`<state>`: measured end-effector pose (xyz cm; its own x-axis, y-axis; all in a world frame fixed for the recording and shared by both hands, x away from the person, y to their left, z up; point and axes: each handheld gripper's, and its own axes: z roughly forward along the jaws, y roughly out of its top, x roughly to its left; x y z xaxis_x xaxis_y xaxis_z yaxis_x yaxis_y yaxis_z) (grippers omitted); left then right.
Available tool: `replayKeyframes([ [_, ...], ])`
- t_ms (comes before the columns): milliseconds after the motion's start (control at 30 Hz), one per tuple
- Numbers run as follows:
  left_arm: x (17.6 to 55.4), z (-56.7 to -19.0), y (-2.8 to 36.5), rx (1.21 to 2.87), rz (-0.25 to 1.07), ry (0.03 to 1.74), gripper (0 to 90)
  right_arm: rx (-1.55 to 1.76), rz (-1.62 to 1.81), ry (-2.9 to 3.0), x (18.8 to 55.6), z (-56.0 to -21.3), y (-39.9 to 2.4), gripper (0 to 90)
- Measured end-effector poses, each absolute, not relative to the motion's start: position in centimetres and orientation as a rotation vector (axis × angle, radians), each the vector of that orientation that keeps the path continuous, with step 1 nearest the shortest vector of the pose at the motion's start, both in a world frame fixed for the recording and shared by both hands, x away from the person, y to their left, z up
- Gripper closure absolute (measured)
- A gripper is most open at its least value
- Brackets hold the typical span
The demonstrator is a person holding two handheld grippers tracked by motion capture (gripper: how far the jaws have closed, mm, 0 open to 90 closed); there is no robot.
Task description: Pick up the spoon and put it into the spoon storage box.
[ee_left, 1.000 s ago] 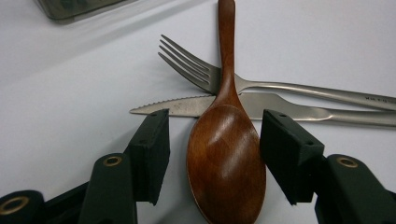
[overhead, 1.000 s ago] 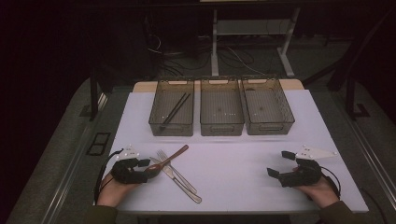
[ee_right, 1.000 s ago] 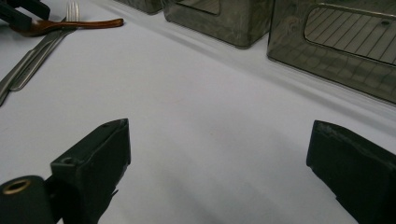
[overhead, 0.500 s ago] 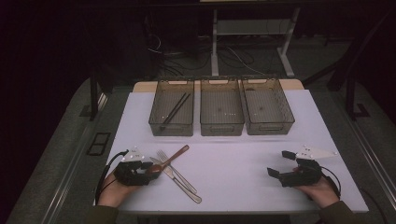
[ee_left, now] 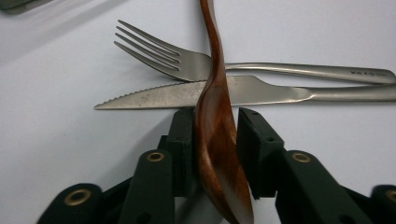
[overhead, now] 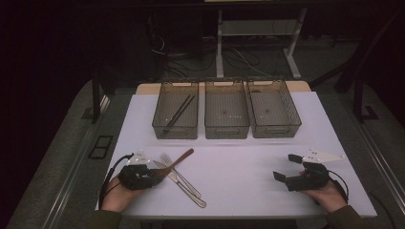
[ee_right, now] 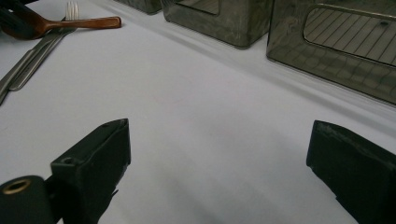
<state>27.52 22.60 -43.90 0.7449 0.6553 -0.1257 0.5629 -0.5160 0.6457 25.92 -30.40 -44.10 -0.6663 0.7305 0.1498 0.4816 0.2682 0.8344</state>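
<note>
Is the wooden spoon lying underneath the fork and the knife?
No, in the left gripper view the wooden spoon crosses over the top of the knife and the fork.

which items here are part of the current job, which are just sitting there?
In play:
- wooden spoon, bowl between the left gripper jaws, which have just been closing on it
- left gripper

Lying about:
- fork and knife, under the spoon
- three bins; chopsticks in the left one
- right gripper, jaws open over bare table
</note>
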Motion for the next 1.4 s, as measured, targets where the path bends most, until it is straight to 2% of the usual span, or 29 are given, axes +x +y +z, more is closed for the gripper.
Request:
replayKeyframes([
  [167,27.5,-43.9,22.3,2.257,0.137,0.912,75.2,1.118,1.351,2.276,25.9,-44.1,-30.4,5.7],
  [300,27.6,-43.9,22.3,2.246,0.12,0.93,77.7,1.118,1.351,2.277,25.9,-44.1,-30.4,5.7],
  [733,27.5,-42.9,22.5,2.218,0.138,0.932,78.8,1.115,1.352,2.275,25.9,-44.1,-30.4,5.7],
  [967,27.3,-41.1,22.1,2.135,0.187,0.9,79.0,1.112,1.351,2.279,26.0,-44.1,-30.3,5.7],
  [1400,28.9,-39.6,20.3,2.071,0.212,0.854,79.1,1.111,1.35,2.284,26.0,-44.2,-30.3,5.7],
])
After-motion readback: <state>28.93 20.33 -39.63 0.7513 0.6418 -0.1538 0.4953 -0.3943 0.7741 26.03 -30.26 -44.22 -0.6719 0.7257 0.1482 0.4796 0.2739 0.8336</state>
